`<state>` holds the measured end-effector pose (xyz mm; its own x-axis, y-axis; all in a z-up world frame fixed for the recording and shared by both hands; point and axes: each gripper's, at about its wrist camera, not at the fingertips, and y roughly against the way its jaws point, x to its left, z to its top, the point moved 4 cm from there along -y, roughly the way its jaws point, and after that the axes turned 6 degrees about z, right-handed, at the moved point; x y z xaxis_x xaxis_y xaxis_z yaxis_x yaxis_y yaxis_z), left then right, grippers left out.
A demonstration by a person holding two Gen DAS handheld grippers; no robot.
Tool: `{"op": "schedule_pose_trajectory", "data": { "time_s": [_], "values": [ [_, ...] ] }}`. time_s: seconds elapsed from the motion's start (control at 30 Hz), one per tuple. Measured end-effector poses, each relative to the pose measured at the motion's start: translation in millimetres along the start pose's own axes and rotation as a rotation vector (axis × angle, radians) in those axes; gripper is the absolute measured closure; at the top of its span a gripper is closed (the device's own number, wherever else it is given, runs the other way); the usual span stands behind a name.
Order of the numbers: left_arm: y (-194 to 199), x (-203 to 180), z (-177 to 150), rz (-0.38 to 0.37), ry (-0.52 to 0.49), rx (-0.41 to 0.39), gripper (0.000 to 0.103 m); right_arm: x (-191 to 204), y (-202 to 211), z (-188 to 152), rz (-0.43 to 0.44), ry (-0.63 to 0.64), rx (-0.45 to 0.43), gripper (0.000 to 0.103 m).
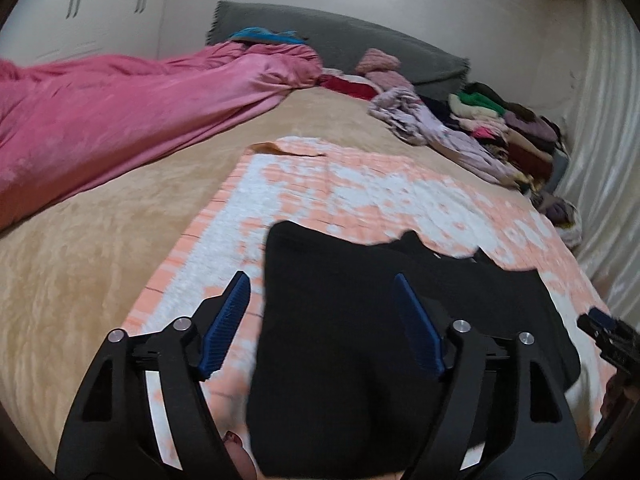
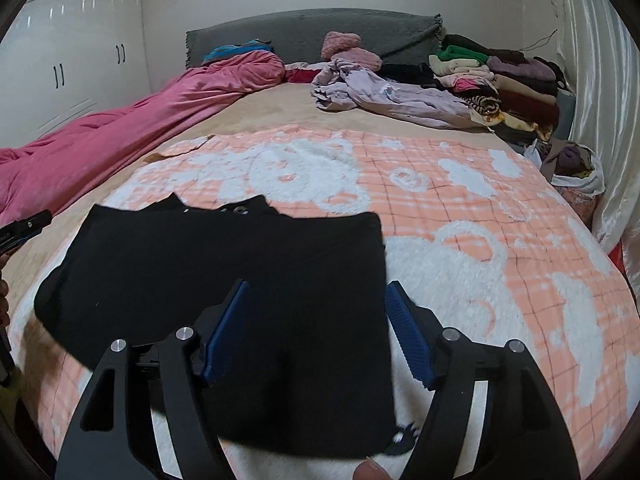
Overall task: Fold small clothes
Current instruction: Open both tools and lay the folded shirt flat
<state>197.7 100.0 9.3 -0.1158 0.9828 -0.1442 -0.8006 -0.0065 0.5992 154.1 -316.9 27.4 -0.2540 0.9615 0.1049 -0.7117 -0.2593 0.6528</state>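
On blanket [image 2: 460, 208] | black garment [image 2: 224, 280] flat, prob. folded | left gripper [image 1: 322, 320] + right gripper [image 2: 316, 320] agape, empty

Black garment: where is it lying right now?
The black garment lies flat on the peach-and-white blanket at the near end of the bed, below both open grippers.

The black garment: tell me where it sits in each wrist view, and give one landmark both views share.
Left wrist view: the black garment fills the lower centre, spreading right, on the peach-and-white blanket.
Right wrist view: the black garment lies lower left to centre, its right edge near the picture's middle.
Shared landmark: the pink duvet, along the left side of the bed in both.
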Motion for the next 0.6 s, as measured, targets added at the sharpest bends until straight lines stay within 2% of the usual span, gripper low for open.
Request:
{"op": "schedule_pose_trajectory", "data": {
  "time_s": [0.37,0.6],
  "values": [
    [7,-31,-39,-0.025,-0.106,0.048,0.024,21,4,-19,0.044,-0.002,0.019,0.034],
    [-5,-39,-65,0.025,-0.178,0.133,0.023,28,1,-23,0.051,-0.006,0.026,0.034]
  ]
}}
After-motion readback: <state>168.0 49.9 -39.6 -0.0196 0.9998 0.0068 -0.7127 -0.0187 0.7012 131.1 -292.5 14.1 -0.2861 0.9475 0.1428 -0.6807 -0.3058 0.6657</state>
